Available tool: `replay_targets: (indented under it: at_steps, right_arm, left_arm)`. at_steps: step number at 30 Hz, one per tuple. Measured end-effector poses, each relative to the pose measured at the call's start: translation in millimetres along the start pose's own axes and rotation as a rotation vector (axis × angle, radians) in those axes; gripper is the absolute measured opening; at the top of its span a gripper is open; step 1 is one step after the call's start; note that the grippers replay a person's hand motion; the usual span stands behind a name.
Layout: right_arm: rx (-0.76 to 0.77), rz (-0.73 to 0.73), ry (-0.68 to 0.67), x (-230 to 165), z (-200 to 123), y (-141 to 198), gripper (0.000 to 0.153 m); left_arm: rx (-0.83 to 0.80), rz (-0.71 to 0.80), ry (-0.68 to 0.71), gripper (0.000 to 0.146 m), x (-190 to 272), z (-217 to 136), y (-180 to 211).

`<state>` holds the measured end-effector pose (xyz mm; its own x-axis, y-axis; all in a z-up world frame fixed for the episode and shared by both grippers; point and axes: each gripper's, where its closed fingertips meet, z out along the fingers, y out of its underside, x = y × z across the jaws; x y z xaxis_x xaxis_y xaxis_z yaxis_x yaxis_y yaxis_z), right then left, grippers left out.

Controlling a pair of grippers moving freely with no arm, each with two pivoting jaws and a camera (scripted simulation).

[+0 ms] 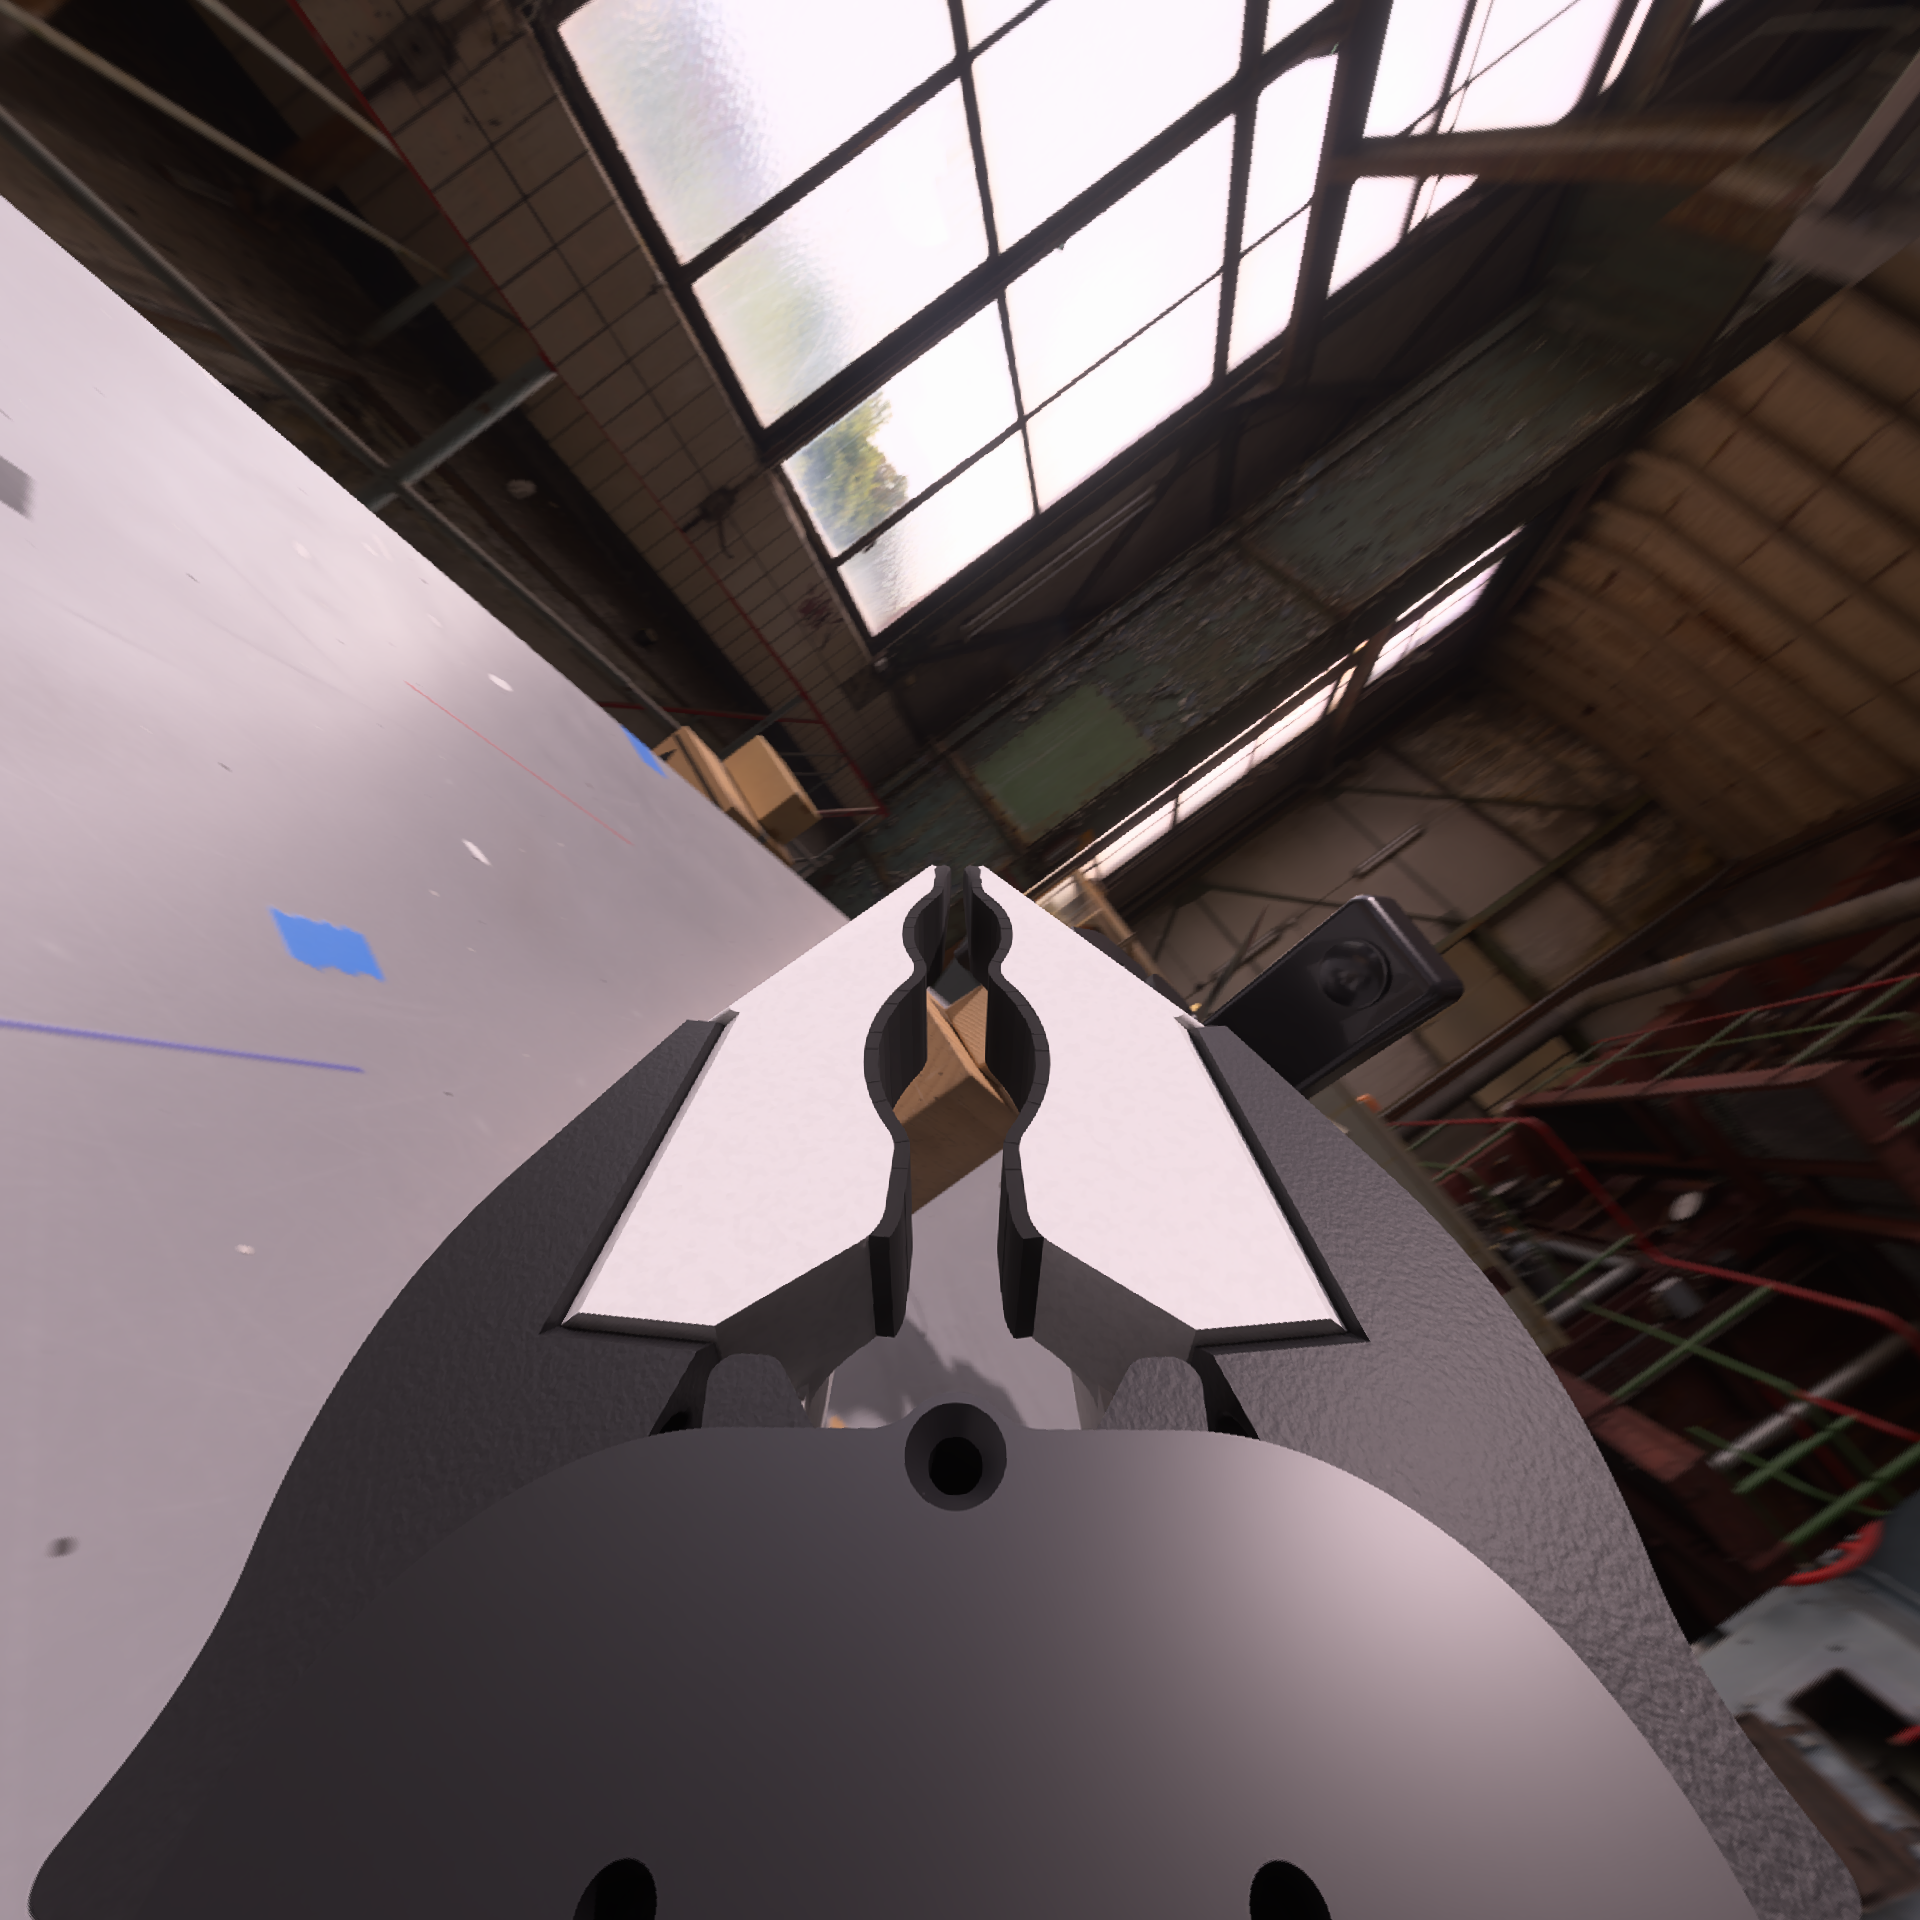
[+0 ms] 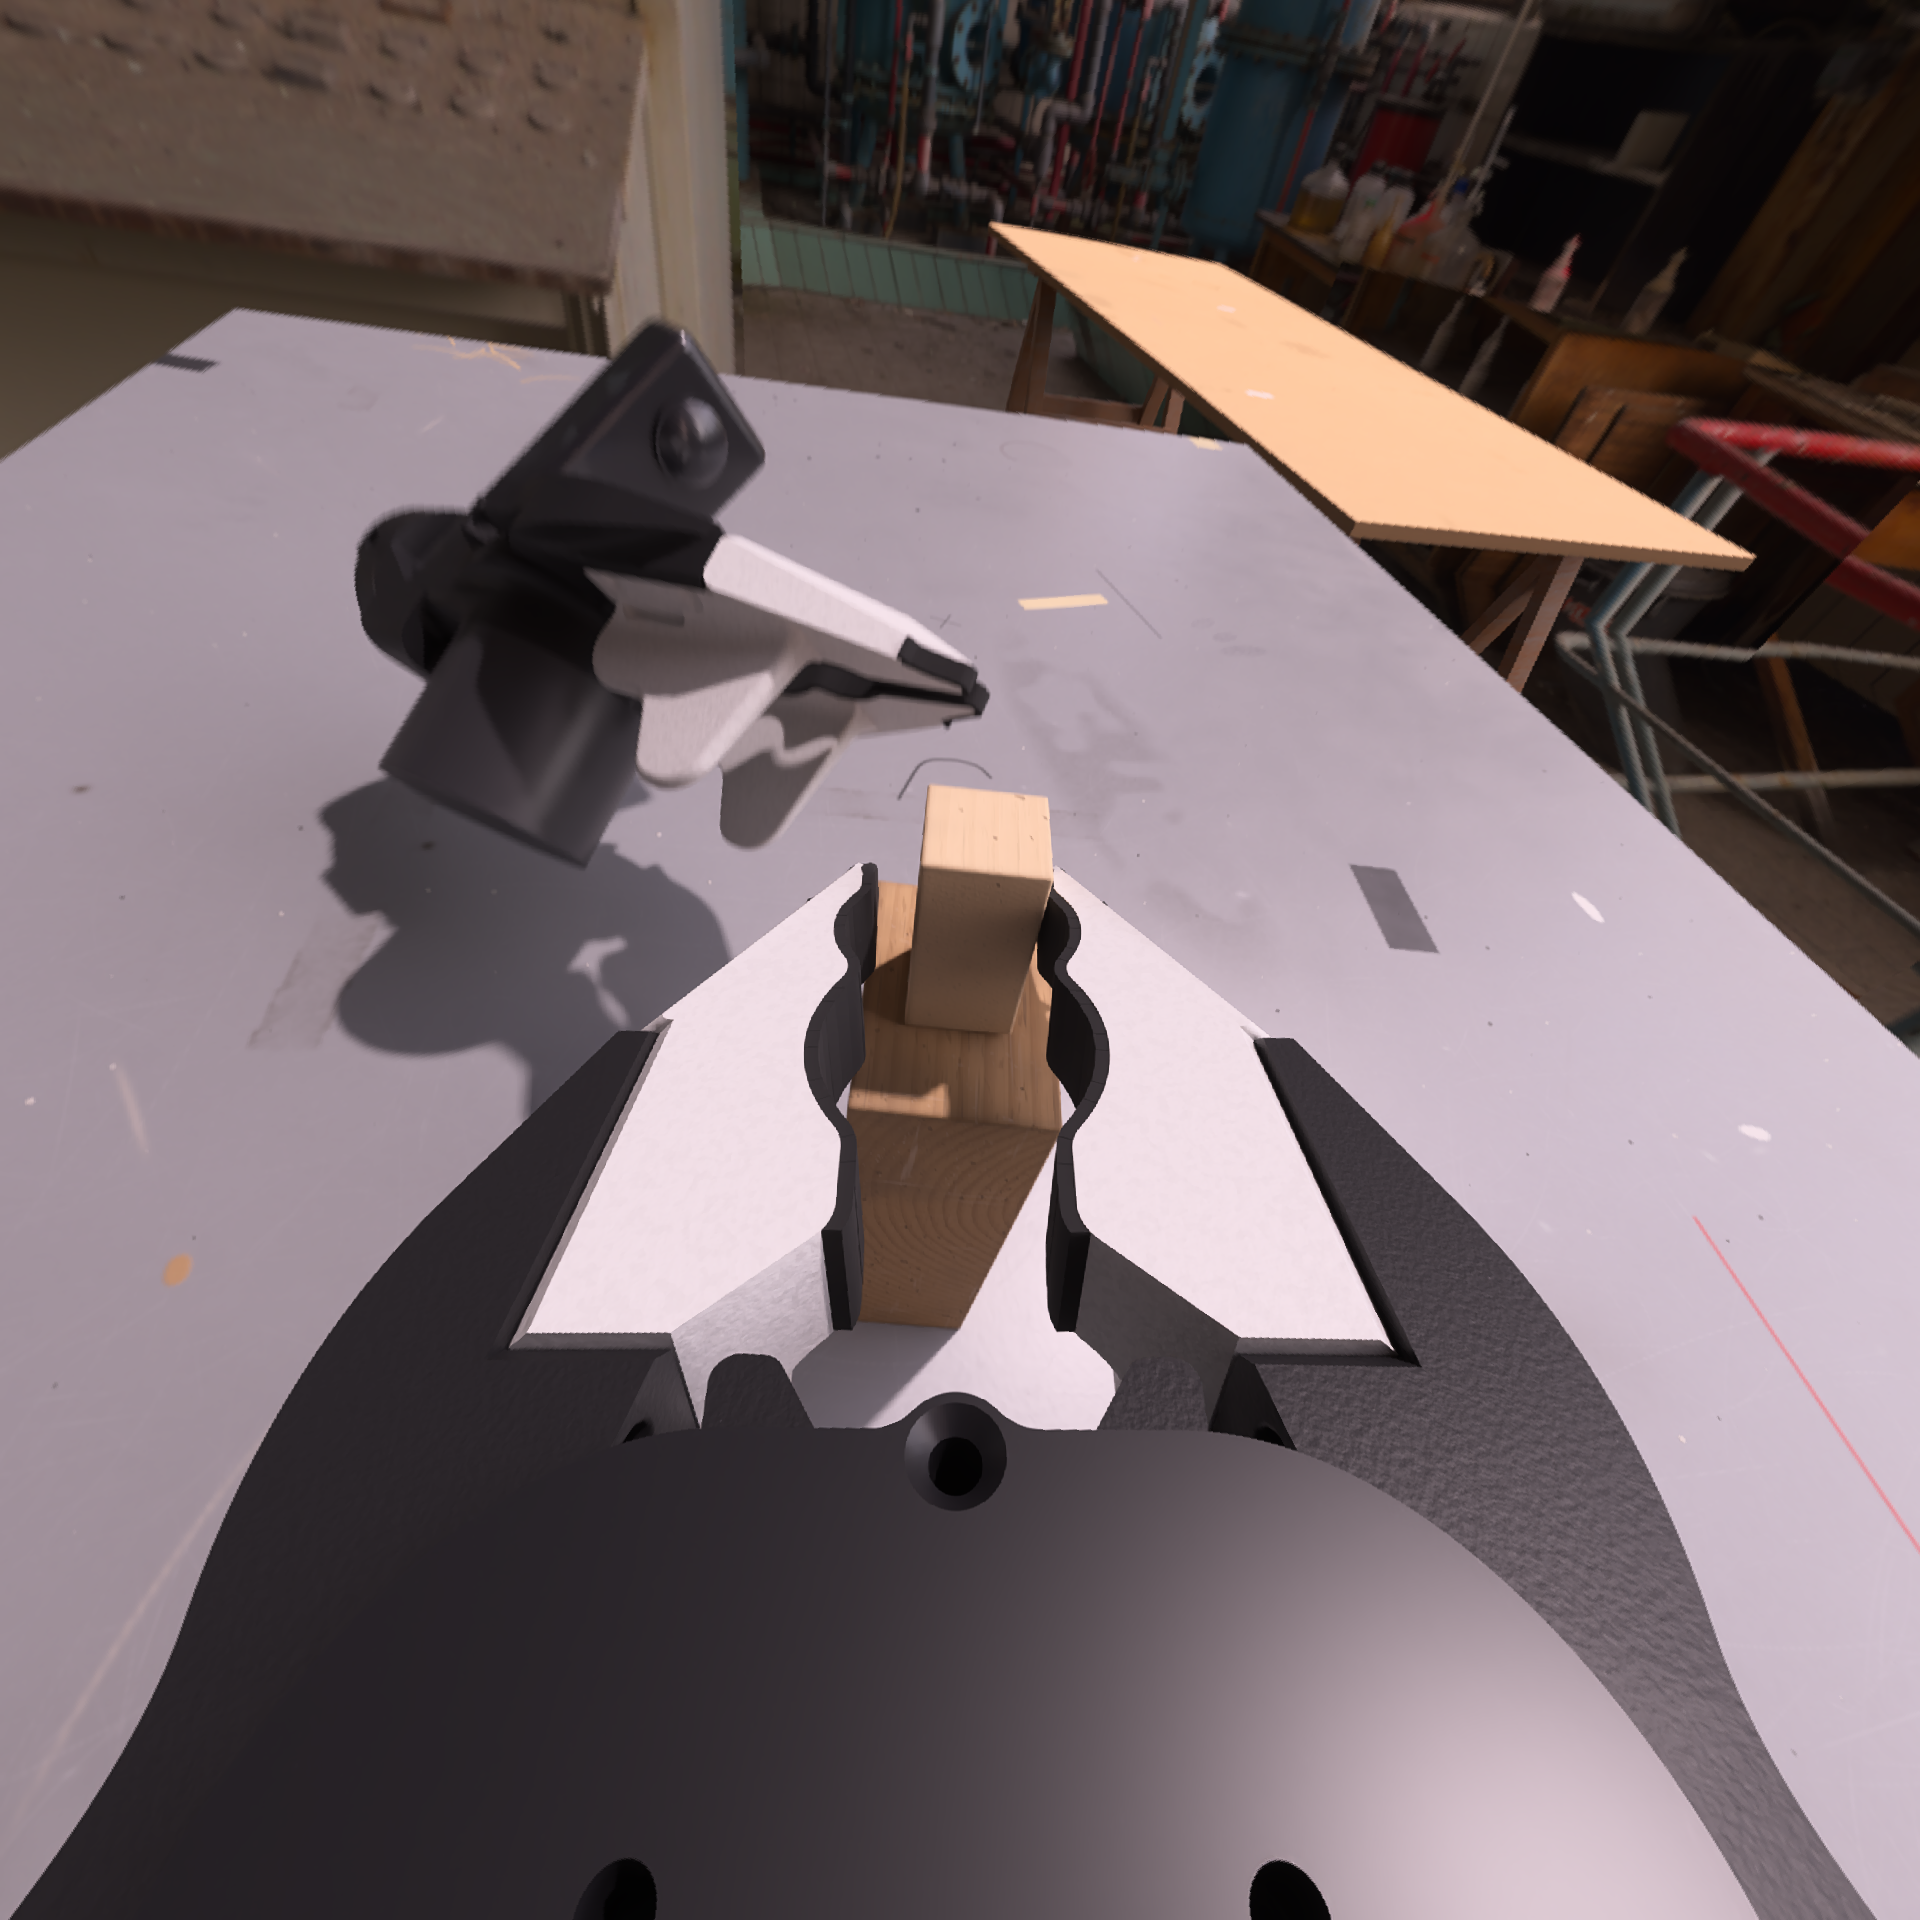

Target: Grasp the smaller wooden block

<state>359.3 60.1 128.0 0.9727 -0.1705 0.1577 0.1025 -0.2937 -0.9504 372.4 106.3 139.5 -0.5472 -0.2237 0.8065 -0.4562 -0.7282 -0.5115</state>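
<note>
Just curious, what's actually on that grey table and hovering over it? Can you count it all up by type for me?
Wooden blocks: 2, a smaller block standing on a larger block
Grippers: 2, the right gripper with its fingers either side of the blocks, the left gripper farther off with fingers together
Total: 4, all at the grey table

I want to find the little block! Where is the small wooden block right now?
In the right wrist view, the small wooden block stands upright on the bigger wooden block, between the right gripper fingers, at mid-table.
</note>
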Motion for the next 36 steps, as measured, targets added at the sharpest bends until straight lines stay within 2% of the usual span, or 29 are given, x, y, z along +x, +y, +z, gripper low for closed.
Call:
replay_targets:
  at_steps: [4,11,14,17,21,24,28,36]
  right_arm:
    - [0.033,-0.003,0.041,1.5,-0.6,-7.5,0.032]
    - [0.051,-0.005,0.025,-1.3,-2.2,-9.0,0.041]
    - [0.013,-0.009,-0.021,-6.0,-2.9,-2.8,0.035]
    - [0.011,-0.007,-0.011,-2.0,-5.8,-2.5,0.033]
    - [0.058,0.014,-0.001,0.4,-7.6,-10.0,0.045]
    - [0.059,0.019,-0.007,-1.5,-6.1,-9.3,0.041]
    - [0.078,0.056,0.009,5.2,-8.1,-8.5,0.023]
    - [0.101,0.094,-0.015,7.1,-10.2,-8.0,0.022]
  left_arm:
    - [0.036,-0.103,0.075,0.002,4.1,4.2,9.9]
    - [0.039,-0.128,0.138,0.002,16.2,12.2,16.5]
    - [0.053,-0.121,0.153,0.002,20.6,13.7,14.8]
    - [0.056,-0.121,0.157,0.002,21.9,14.3,15.1]
    - [0.050,-0.128,0.155,0.002,20.3,15.3,18.6]
    - [0.047,-0.127,0.154,0.002,20.1,16.2,20.4]
    - [0.032,-0.110,0.151,0.003,21.2,17.4,23.8]
    - [0.013,-0.065,0.139,0.003,22.6,19.6,26.5]
